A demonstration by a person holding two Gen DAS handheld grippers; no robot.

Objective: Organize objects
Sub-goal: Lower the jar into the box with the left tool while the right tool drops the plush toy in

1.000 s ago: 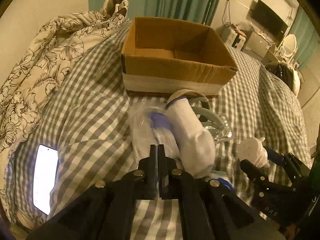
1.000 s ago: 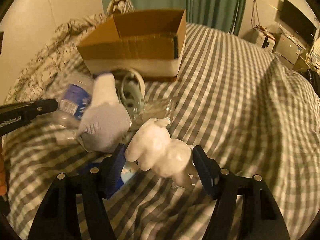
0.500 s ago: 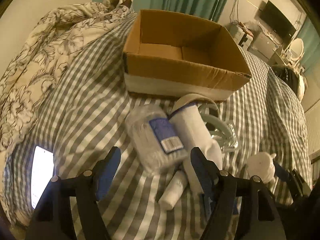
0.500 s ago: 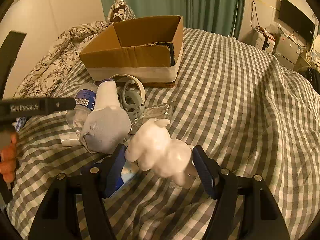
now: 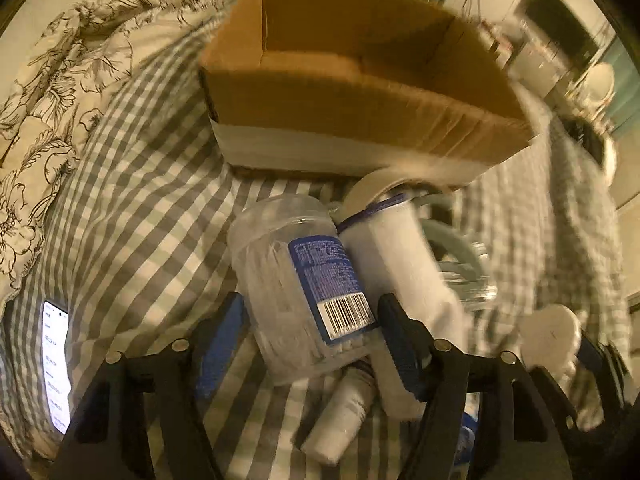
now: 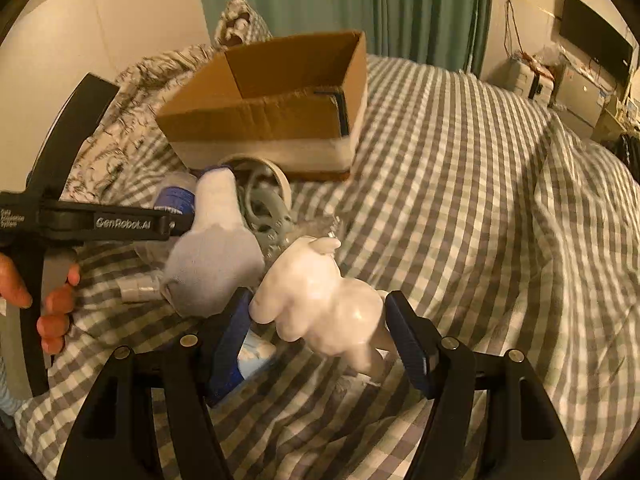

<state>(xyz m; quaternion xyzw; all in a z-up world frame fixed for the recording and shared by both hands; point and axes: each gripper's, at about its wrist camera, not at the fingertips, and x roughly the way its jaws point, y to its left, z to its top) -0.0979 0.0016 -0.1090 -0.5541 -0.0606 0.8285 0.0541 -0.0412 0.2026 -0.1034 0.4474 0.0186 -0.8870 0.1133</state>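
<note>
Checked bedding [image 6: 460,208] covers a bed in a dim bedroom with green curtains behind, where loose items lie heaped in front of an open cardboard box [image 5: 360,92]. At far left a lit phone [image 5: 56,364] lies on the cover near a floral duvet [image 5: 60,80]. Next, the left gripper [image 5: 310,332] has its jaws spread wide around a clear plastic jar [image 5: 292,292] with a blue barcode label, its blue pads on either side; whether they touch it cannot be told. A small white tube [image 5: 344,416] lies under the jar, a white sock [image 5: 404,272] leans against its right side, and a tape roll [image 6: 276,176] and a grey hanger [image 6: 264,208] sit behind. Farther right, the right gripper [image 6: 318,320] is clamped on a white animal figurine [image 6: 324,304], held just above the bedding beside the sock.

Sorting appears barely begun: as far as both views show, the box floor is bare, with a flap folded inside, and every item is outside it. Jar, tube, sock, tape, hanger and figurine all likely remain to be put away.
</note>
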